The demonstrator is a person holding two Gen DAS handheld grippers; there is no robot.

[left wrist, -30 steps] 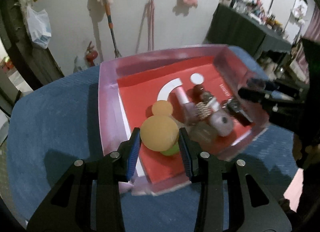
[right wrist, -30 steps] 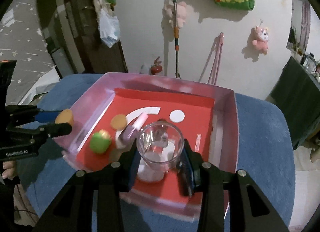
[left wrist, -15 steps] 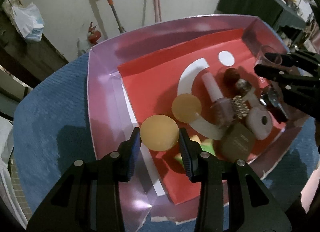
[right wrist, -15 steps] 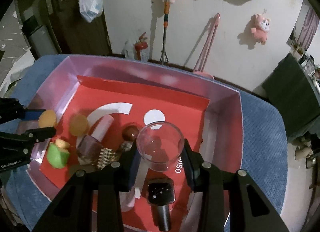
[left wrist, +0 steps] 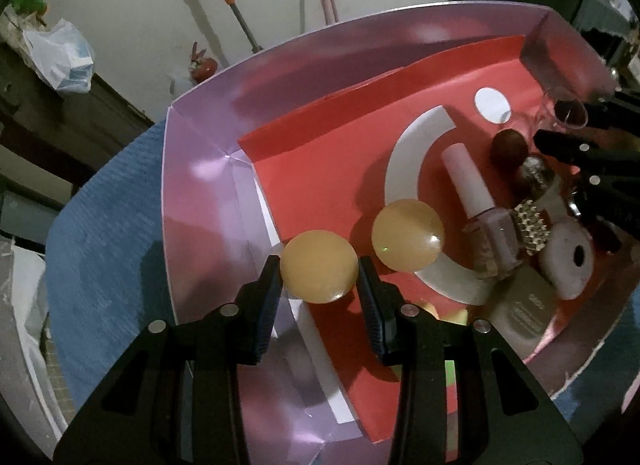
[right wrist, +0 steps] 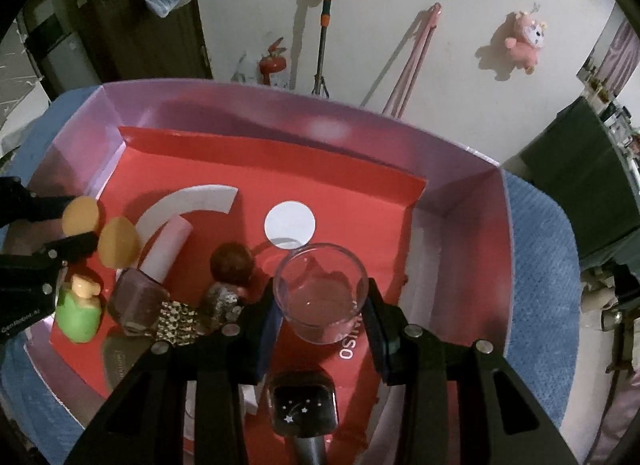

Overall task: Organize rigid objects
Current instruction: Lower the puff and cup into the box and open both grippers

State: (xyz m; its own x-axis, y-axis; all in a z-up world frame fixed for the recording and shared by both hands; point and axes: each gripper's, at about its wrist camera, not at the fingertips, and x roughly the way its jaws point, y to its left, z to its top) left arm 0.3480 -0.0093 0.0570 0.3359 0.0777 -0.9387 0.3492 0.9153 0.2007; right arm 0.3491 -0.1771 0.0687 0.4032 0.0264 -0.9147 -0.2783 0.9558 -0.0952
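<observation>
Glossy yellow ball sits clamped in left gripper above pink box.

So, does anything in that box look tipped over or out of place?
Yes: the nail polish bottle lies on its side in the box, cap toward the back wall, while the green bottle beside it stands upright.

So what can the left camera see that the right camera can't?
Only the left camera shows the white ring with a hole. Only the right camera shows the whole green bottle, the black starry cap and the pink plush toy on the wall. Both show the pink box, the pink bottle, the brown ball, the loose yellow ball, the yellow ball in the left fingers and the clear cup in the right fingers.
</observation>
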